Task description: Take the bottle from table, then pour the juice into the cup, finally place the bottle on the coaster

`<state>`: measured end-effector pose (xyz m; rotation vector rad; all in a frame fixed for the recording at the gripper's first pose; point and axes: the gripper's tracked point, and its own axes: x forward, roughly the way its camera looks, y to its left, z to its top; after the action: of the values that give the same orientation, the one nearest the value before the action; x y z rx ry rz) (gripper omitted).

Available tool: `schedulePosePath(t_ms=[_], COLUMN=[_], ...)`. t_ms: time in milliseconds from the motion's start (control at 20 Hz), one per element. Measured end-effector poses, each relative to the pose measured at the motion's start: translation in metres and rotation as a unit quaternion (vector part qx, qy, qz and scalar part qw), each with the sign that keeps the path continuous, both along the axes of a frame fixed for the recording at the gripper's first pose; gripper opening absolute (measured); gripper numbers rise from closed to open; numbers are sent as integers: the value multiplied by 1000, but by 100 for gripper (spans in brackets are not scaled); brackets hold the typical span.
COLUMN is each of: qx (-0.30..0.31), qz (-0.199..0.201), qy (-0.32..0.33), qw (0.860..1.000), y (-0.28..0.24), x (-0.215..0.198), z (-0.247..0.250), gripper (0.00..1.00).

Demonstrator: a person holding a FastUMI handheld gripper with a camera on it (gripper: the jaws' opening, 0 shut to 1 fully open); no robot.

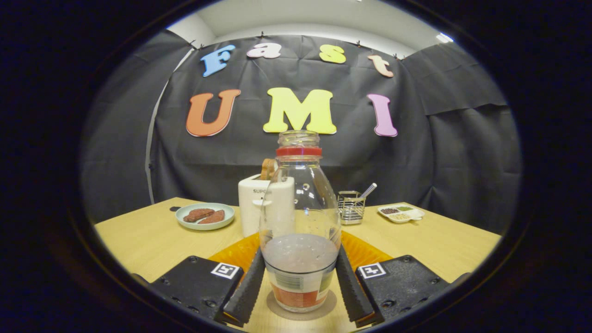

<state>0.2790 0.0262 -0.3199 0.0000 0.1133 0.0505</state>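
Gripper view, centre of frame: a clear bottle (299,222) with a red neck ring and no cap stands upright between the two fingers of the gripper (299,286), which flank its lower body on either side. Both fingers lie against the bottle's wall, so the gripper appears clamped on it, though whether they press hard or merely touch cannot be settled from this angle. A small measure of pale juice sits low in the bottle (most of the vessel is empty), which suggests the pour is done. Under the base, at lower centre, lies a round coaster (303,311), and the bottle seems to rest on it or hang just above; contact cannot be judged. An orange mat (236,253) spreads behind the bottle. Further back, at centre, a white toaster (252,210) holds a slice of bread; a plate (206,216) with two reddish pieces sits to its left, a wire rack (350,207) and a divided dish (401,212) to the right, all on the wooden table (148,240). Holding low on the body keeps the bottle steady for setting down.
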Motion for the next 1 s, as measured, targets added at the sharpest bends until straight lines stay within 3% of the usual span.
schedulePosePath(t_ms=[500, 800, 850, 1000], qx=[1, 6, 10, 9], qz=[-14, -8, -4, 6], qy=[8, 11, 11, 0], qw=[1000, 1000, 1000, 1000], y=[-4, -2, 0, 4], x=[-5, -13, -16, -27], z=[2, 11, 14, 37], gripper=[83, 92, 100, 100])
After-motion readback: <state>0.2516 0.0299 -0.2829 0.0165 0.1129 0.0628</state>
